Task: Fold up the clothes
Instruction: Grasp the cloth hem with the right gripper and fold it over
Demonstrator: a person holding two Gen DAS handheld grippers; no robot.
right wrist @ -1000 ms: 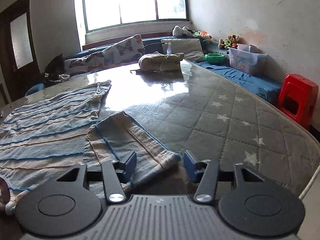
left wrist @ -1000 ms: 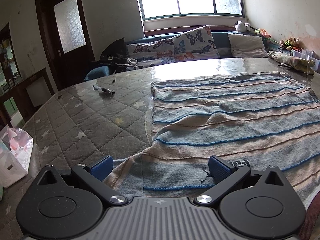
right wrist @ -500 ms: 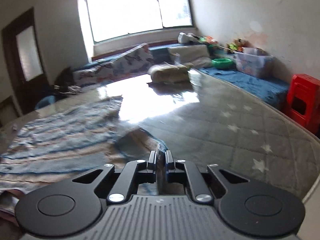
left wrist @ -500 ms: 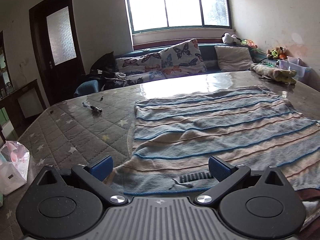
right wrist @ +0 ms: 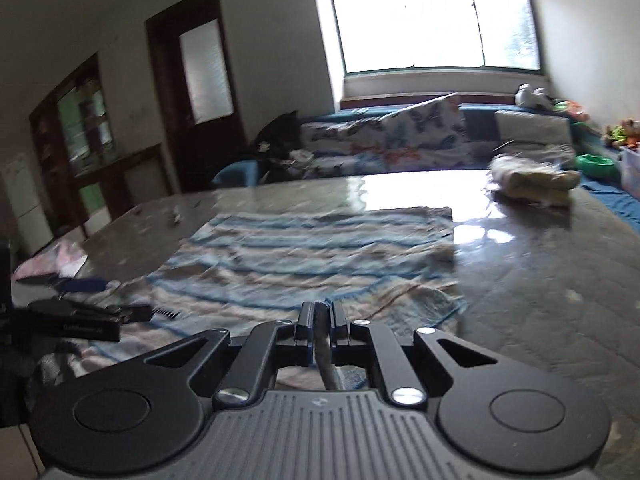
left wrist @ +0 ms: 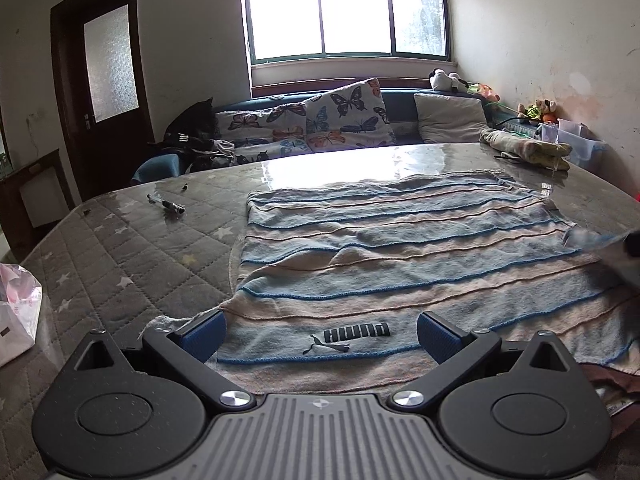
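A striped blue and beige shirt (left wrist: pixel 400 240) lies flat on the quilted table (left wrist: pixel 120 264), its logo facing me. My left gripper (left wrist: pixel 320 332) hovers open over the shirt's near edge, with nothing pinched between its blue pads (left wrist: pixel 204 334). In the right wrist view my right gripper (right wrist: pixel 322 314) is shut on a fold of the shirt's sleeve (right wrist: pixel 420 304), held a little above the shirt body (right wrist: pixel 312 248). That lifted sleeve (left wrist: pixel 588 238) shows blurred at the right edge of the left wrist view.
A pen (left wrist: pixel 166 204) lies on the table's far left part. A folded pile of clothes (right wrist: pixel 532 178) rests at the far right of the table. A white plastic bag (left wrist: pixel 16 312) sits beyond the left edge. A sofa with butterfly cushions (left wrist: pixel 344 120) runs under the window.
My right gripper closed on the sleeve's corner, then rose and swung left over the shirt with it. The left gripper drew back a little and stayed open.
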